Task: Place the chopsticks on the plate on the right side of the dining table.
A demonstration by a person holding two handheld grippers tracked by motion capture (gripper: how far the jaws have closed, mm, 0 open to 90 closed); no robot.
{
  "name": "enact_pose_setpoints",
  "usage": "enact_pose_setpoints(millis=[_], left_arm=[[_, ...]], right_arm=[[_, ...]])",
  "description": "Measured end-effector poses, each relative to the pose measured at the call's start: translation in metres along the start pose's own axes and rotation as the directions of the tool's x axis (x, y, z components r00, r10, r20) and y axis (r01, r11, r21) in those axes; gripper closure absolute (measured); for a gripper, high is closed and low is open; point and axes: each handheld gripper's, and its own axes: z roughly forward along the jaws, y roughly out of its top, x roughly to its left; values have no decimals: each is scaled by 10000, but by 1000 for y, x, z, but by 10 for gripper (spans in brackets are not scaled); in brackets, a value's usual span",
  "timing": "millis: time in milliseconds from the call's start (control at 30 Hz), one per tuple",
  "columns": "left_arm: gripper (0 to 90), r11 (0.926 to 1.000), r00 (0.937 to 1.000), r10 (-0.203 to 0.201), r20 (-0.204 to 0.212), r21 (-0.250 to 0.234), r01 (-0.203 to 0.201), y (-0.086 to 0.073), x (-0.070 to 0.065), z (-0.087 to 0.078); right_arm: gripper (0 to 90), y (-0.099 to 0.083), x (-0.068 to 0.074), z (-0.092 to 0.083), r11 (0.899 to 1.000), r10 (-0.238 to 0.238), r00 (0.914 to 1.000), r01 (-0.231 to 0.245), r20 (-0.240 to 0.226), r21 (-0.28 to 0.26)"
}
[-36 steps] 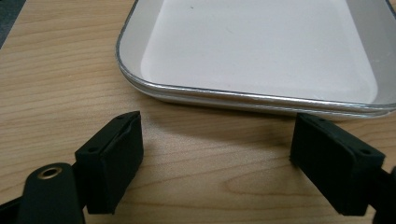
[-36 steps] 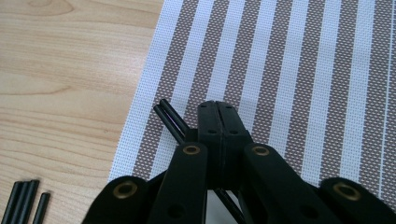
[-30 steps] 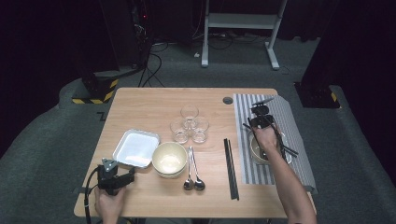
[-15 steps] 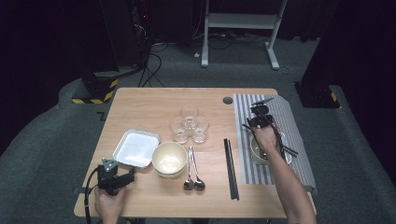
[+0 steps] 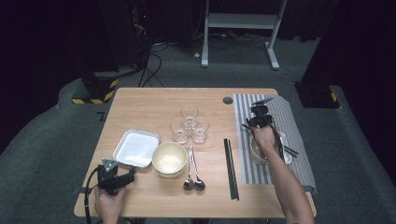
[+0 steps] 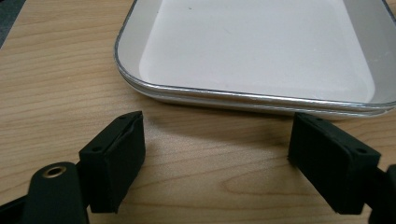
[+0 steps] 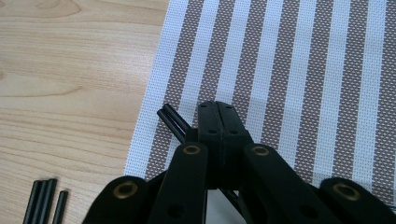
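Note:
My left gripper (image 5: 131, 174) (image 6: 217, 158) rests low at the table's front left corner, open, with bare wood between its jaws. A white rectangular tray (image 5: 136, 148) (image 6: 261, 51) lies just beyond its fingertips. My right gripper (image 5: 252, 127) (image 7: 218, 126) hangs over the striped mat (image 5: 273, 140) (image 7: 289, 60) with its jaws pressed together. A pair of black chopsticks (image 5: 285, 147) (image 7: 172, 117) runs slantwise under it and across a small bowl (image 5: 258, 153) on the mat. Whether the jaws pinch them is hidden.
On the wooden table (image 5: 149, 105) sit a cream bowl (image 5: 169, 158), two spoons (image 5: 192, 173), three glasses (image 5: 189, 123) and a second pair of black chopsticks (image 5: 231, 168) (image 7: 44, 203). A dark round grommet (image 5: 228, 100) sits at the back edge.

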Motion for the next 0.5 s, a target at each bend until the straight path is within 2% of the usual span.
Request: enact_pose_setpoints(millis=[200, 500], left_arm=[[189, 10000, 10000, 10, -21, 3, -10, 0, 0, 0], [189, 10000, 10000, 8, 16, 4, -8, -1, 0, -1]], right_arm=[[900, 0, 5, -1, 10000, -50, 9999, 51, -162, 50], [900, -1, 11, -1, 9996, -158, 9997, 162, -161, 226]])
